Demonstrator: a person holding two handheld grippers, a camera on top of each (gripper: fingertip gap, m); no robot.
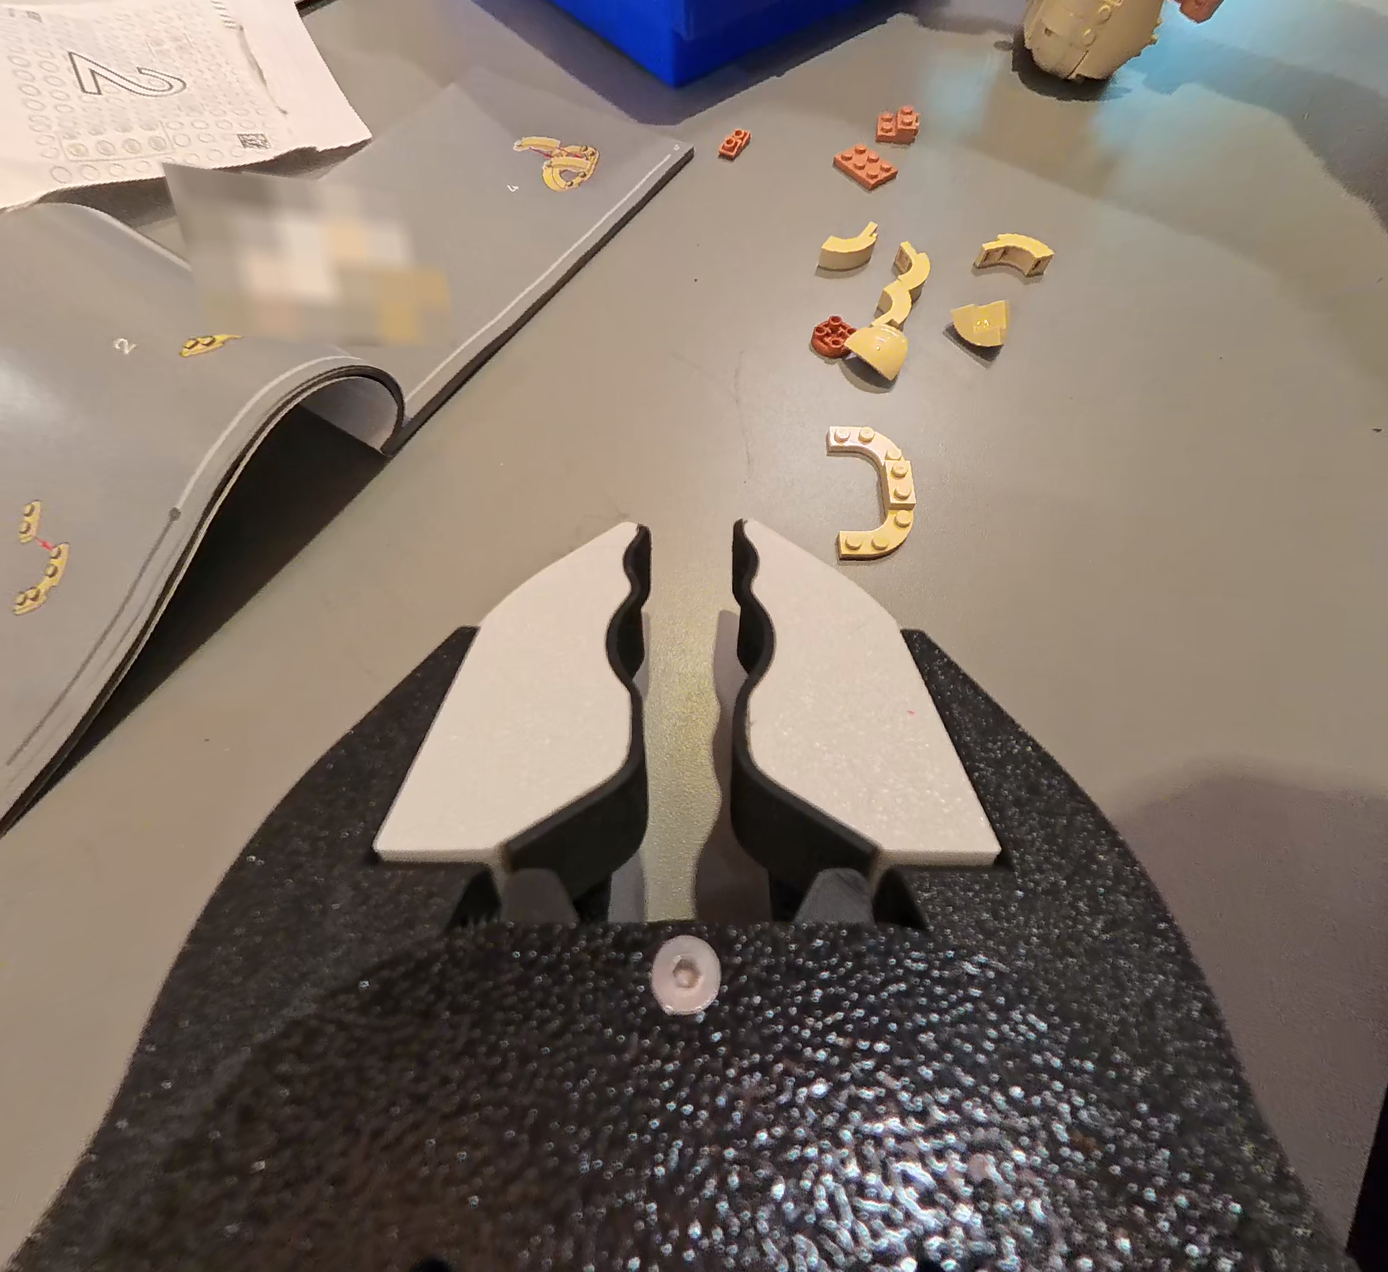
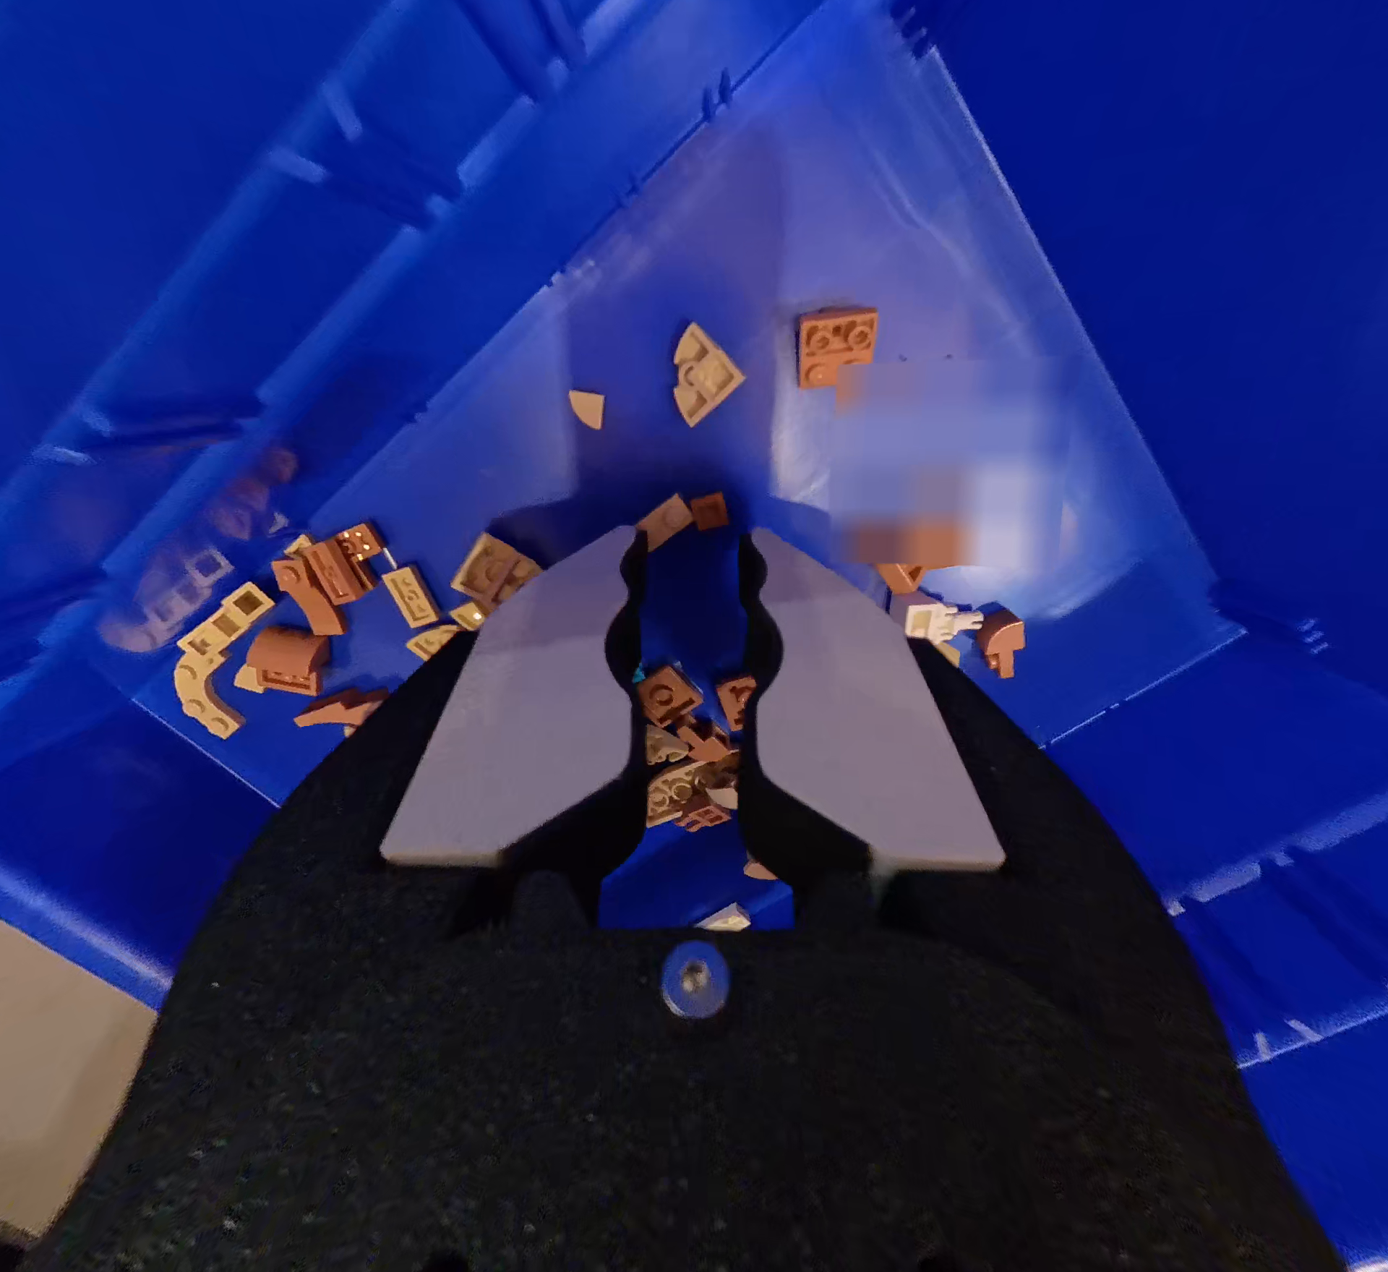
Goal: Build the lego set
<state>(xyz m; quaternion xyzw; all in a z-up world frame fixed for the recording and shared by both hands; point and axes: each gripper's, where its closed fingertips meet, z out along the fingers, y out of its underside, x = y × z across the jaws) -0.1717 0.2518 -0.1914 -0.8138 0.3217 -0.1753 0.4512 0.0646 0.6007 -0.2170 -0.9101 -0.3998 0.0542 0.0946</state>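
Fingers [image 1: 796,642] of your left gripper [image 1: 691,533] apart over bare table [image 1: 1126,635] — tan arc [image 1: 879,494] just beside, your right gripper [image 2: 687,537] parted, empty — inside blue bin [image 2: 976,222] above loose bricks [image 2: 683,747].

Plastic, paper and a matt table under my grippers

My left gripper [image 1: 692,536] has a rough, pebbled black body and smooth grey fingers; beyond it on the matt grey table [image 1: 1126,635] lie glossy tan plastic arch plates [image 1: 879,496], beside a satin paper booklet [image 1: 451,244]. The blue bin [image 2: 375,184] is shiny plastic.
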